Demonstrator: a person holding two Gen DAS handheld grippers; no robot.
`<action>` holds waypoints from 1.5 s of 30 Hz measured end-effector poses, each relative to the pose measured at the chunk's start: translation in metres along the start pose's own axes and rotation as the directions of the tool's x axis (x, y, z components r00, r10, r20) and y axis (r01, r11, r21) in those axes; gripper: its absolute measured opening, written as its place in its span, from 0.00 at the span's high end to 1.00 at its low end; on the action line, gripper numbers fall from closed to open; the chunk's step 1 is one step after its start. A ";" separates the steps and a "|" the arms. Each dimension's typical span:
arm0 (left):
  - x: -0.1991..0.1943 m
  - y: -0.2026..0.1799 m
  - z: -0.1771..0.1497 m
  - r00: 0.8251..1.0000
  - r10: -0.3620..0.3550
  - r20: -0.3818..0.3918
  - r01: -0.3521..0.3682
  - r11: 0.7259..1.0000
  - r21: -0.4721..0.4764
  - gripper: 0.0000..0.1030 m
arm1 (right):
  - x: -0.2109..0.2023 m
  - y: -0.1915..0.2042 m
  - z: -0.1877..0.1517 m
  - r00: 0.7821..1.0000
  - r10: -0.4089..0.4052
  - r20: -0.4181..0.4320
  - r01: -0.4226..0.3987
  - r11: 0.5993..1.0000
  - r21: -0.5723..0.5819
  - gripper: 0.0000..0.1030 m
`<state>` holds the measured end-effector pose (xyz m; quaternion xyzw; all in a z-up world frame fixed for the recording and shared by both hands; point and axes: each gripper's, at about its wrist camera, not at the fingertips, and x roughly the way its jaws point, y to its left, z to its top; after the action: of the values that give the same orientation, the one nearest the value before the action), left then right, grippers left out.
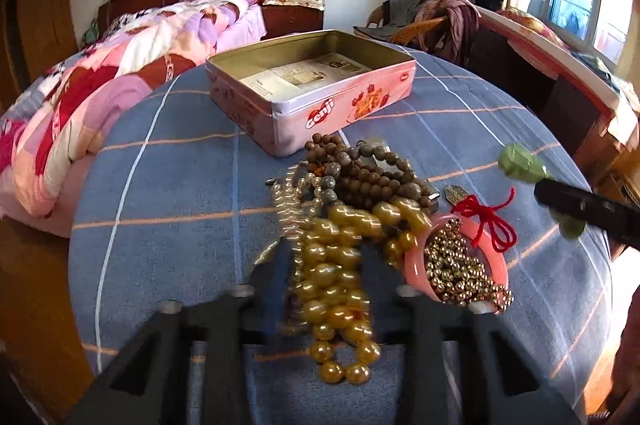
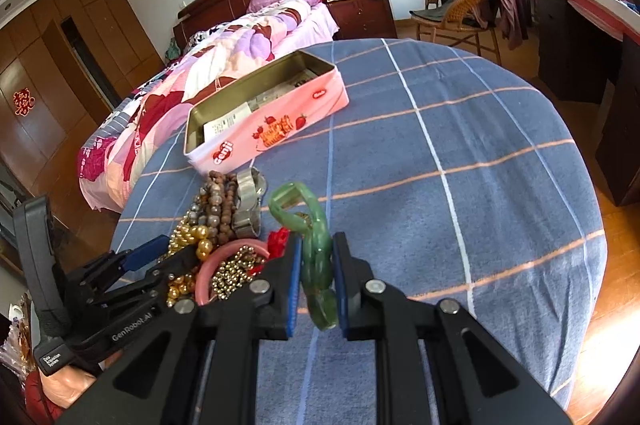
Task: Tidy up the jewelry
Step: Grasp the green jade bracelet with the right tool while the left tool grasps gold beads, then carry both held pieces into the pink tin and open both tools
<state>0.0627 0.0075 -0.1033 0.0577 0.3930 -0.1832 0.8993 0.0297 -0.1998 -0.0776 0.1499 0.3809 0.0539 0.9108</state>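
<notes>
Between the fingers of the left gripper [image 1: 326, 265] lies a strand of yellow beads [image 1: 340, 289], the jaws narrowed around it and the pads at or very near the beads. Right gripper [image 2: 316, 281] is clamped on one green bangle [image 2: 308, 241], lifted clear of the blue checked cloth [image 2: 460, 165], right of the jewelry pile [image 1: 360, 193]. One pink bangle [image 1: 416, 265] rings a heap of small gold beads [image 1: 456, 269]. Farther off stands one open pink tin [image 1: 312, 93] containing printed paper [image 1: 304, 73].
</notes>
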 end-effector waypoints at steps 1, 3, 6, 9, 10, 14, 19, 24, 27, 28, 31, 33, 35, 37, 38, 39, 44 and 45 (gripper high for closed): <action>-0.001 -0.001 0.000 1.000 0.005 0.005 -0.005 1.000 0.014 0.78 | -0.001 -0.001 0.001 1.000 0.001 0.005 -0.001 1.000 0.004 0.82; -0.010 0.000 0.002 0.999 -0.006 0.035 0.006 1.000 0.016 0.86 | -0.004 -0.003 0.003 1.000 0.003 0.017 -0.003 1.000 0.012 0.82; -0.021 0.007 0.009 0.995 -0.062 0.080 0.063 0.998 -0.011 0.90 | -0.007 -0.005 0.006 0.999 0.004 0.032 -0.004 1.000 0.020 0.82; -0.037 0.014 0.016 0.986 -0.089 0.142 0.092 0.996 -0.012 0.90 | -0.007 -0.006 0.009 0.999 0.003 0.040 -0.004 1.000 0.030 0.82; -0.042 0.017 0.017 0.982 -0.100 0.159 0.105 0.994 -0.020 0.90 | -0.007 -0.007 0.009 0.999 0.002 0.042 -0.004 0.999 0.032 0.82; -0.054 0.031 0.024 0.965 -0.147 0.219 0.166 0.984 -0.071 0.90 | -0.004 -0.006 0.012 0.999 0.006 0.044 -0.008 0.999 0.036 0.82; -0.069 0.034 0.040 0.941 -0.171 0.293 0.198 0.978 -0.065 0.90 | -0.006 -0.006 0.023 0.997 0.011 0.073 -0.013 1.000 0.028 0.82; -0.085 0.044 0.065 0.906 -0.197 0.375 0.243 0.967 -0.079 0.90 | -0.009 -0.002 0.047 0.991 0.028 0.131 -0.032 0.999 0.024 0.82; -0.081 0.046 0.086 0.892 -0.185 0.412 0.237 0.968 -0.079 0.90 | -0.003 0.006 0.063 0.986 0.038 0.161 -0.039 0.999 0.007 0.82; -0.079 0.047 0.090 0.890 -0.179 0.420 0.232 0.969 -0.079 0.90 | 0.000 0.009 0.068 0.985 0.039 0.169 -0.040 0.999 0.000 0.82; -0.063 0.044 0.110 0.883 -0.169 0.438 0.219 0.974 -0.066 0.90 | 0.015 0.016 0.085 0.980 0.047 0.194 -0.043 0.999 -0.023 0.82; -0.049 0.044 0.122 0.879 -0.174 0.443 0.222 0.973 -0.059 0.90 | 0.028 0.019 0.094 0.979 0.052 0.199 -0.046 0.998 -0.035 0.82; -0.032 0.043 0.133 0.885 -0.163 0.436 0.211 0.975 -0.064 0.90 | 0.045 0.021 0.104 0.980 0.063 0.186 -0.057 0.998 -0.038 0.82; -0.016 0.044 0.141 0.892 -0.154 0.424 0.203 0.976 -0.074 0.90 | 0.065 0.022 0.115 0.983 0.067 0.170 -0.062 0.998 -0.033 0.82; -0.008 0.045 0.144 0.896 -0.151 0.418 0.202 0.976 -0.081 0.90 | 0.076 0.023 0.119 0.985 0.066 0.161 -0.061 0.998 -0.036 0.82; 0.002 0.046 0.147 0.901 -0.146 0.409 0.197 0.976 -0.087 0.90 | 0.082 0.023 0.122 0.986 0.064 0.154 -0.059 0.998 -0.038 0.82; 0.044 0.053 0.150 0.933 -0.118 0.341 0.167 0.979 -0.119 0.90 | 0.119 0.021 0.128 0.994 0.073 0.085 -0.070 0.997 -0.036 0.82; 0.050 0.054 0.149 0.939 -0.111 0.327 0.159 0.980 -0.124 0.90 | 0.125 0.021 0.128 0.995 0.074 0.073 -0.071 0.997 -0.037 0.82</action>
<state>0.2160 0.0061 -0.0398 -0.0668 0.2583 -0.2216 0.9379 0.2088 -0.1835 -0.0704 0.1497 0.3402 0.0879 0.9242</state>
